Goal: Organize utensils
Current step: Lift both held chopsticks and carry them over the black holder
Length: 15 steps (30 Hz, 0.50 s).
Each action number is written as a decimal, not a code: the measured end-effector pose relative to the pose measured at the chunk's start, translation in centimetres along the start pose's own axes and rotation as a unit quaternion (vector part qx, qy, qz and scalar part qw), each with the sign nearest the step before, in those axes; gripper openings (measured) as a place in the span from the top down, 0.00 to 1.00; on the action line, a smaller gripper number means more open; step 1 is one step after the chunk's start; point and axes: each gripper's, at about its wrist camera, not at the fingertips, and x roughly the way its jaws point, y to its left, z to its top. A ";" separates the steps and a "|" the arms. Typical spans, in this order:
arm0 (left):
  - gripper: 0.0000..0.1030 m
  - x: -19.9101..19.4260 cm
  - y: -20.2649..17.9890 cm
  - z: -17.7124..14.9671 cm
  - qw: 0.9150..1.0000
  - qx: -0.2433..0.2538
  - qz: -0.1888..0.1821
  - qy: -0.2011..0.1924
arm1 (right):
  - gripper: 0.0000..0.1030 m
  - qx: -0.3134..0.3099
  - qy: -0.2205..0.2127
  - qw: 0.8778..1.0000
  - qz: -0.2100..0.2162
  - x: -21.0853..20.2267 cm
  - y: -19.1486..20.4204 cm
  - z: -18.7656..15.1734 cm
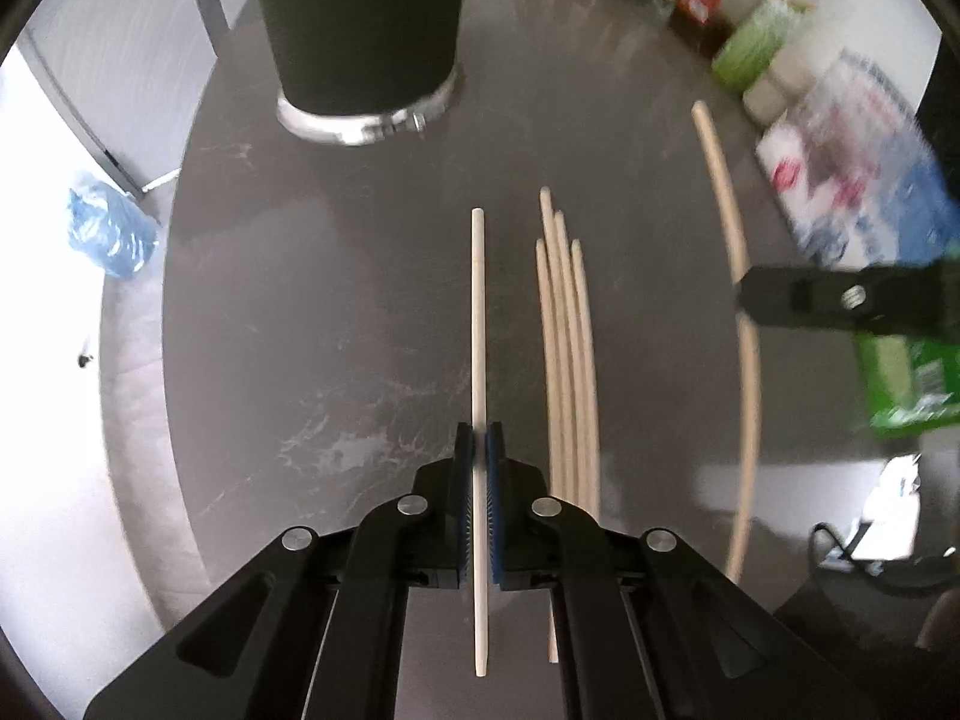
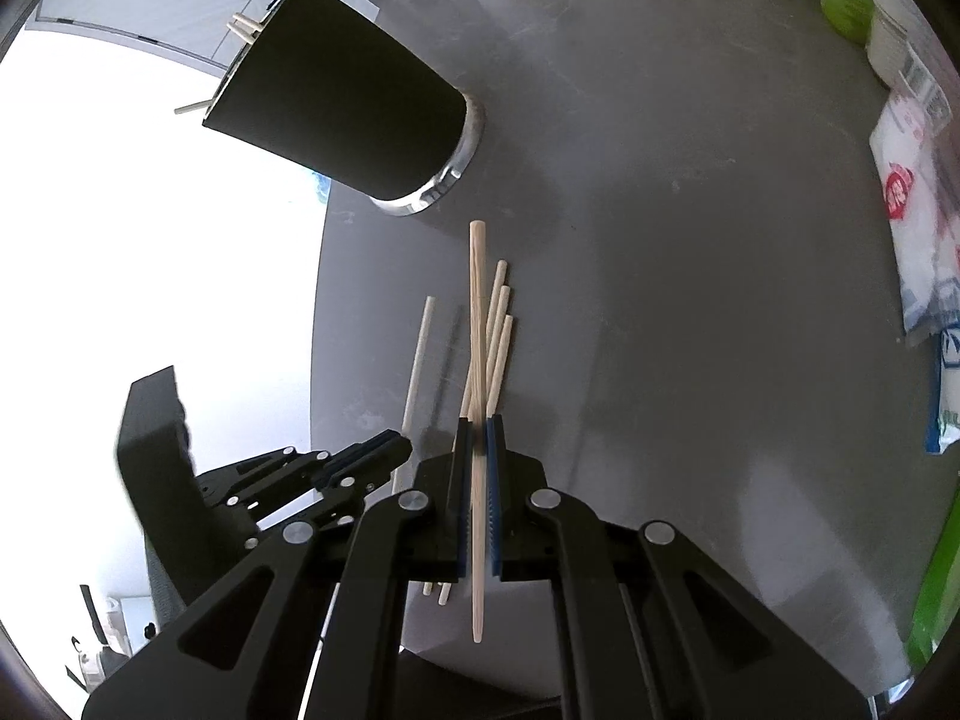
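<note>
My left gripper (image 1: pixel 478 438) is shut on a pale chopstick (image 1: pixel 477 312) that points ahead toward a black cup (image 1: pixel 360 30) with a metal base. Several wooden chopsticks (image 1: pixel 567 348) lie side by side on the dark table to its right. My right gripper (image 2: pixel 478 432) is shut on a wooden chopstick (image 2: pixel 477 312), held above that pile (image 2: pixel 498 336). The right gripper shows in the left wrist view (image 1: pixel 744 294) holding its chopstick (image 1: pixel 729 192). The left gripper (image 2: pixel 405 447) and its chopstick (image 2: pixel 419 354) show in the right wrist view. The cup (image 2: pixel 336 102) holds several chopsticks (image 2: pixel 243 27).
The dark grey table (image 1: pixel 336 312) has its curved edge on the left. Packets and boxes (image 1: pixel 840 138) crowd the far right side, with green packaging (image 1: pixel 906 384) nearer. In the right wrist view, white packets (image 2: pixel 918 210) line the right edge.
</note>
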 end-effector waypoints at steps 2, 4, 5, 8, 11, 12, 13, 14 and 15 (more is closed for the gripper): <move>0.97 -1.4 0.1 0.5 1.000 -0.013 -0.016 -0.021 | 0.95 -0.011 -0.009 1.000 0.012 -0.5 0.8 0.5; 0.97 -3.2 0.3 1.2 0.998 -0.026 -0.032 -0.054 | 0.95 -0.030 -0.024 0.999 0.017 -1.4 1.9 1.1; 0.97 -4.3 0.3 1.5 0.996 -0.029 -0.042 -0.070 | 0.95 -0.040 -0.033 0.998 0.021 -1.9 2.5 1.4; 0.97 -6.5 0.1 3.2 0.991 -0.031 -0.065 -0.112 | 0.95 -0.063 -0.051 0.996 0.030 -3.1 4.1 2.5; 0.97 -8.7 -0.2 4.2 0.988 -0.027 -0.068 -0.139 | 0.95 -0.073 -0.059 0.995 0.029 -3.8 5.0 3.7; 0.97 -9.2 -0.1 4.4 0.986 -0.027 -0.072 -0.147 | 0.95 -0.077 -0.061 0.995 0.032 -4.1 5.4 4.0; 0.97 -9.6 0.0 4.7 0.985 -0.029 -0.075 -0.152 | 0.95 -0.080 -0.063 0.994 0.034 -4.4 5.6 4.2; 0.97 -10.1 0.1 5.0 0.984 -0.030 -0.077 -0.160 | 0.95 -0.085 -0.067 0.994 0.034 -4.6 6.0 4.5; 0.97 -10.4 0.3 5.2 0.983 -0.031 -0.078 -0.166 | 0.95 -0.090 -0.071 0.993 0.035 -5.0 6.4 4.9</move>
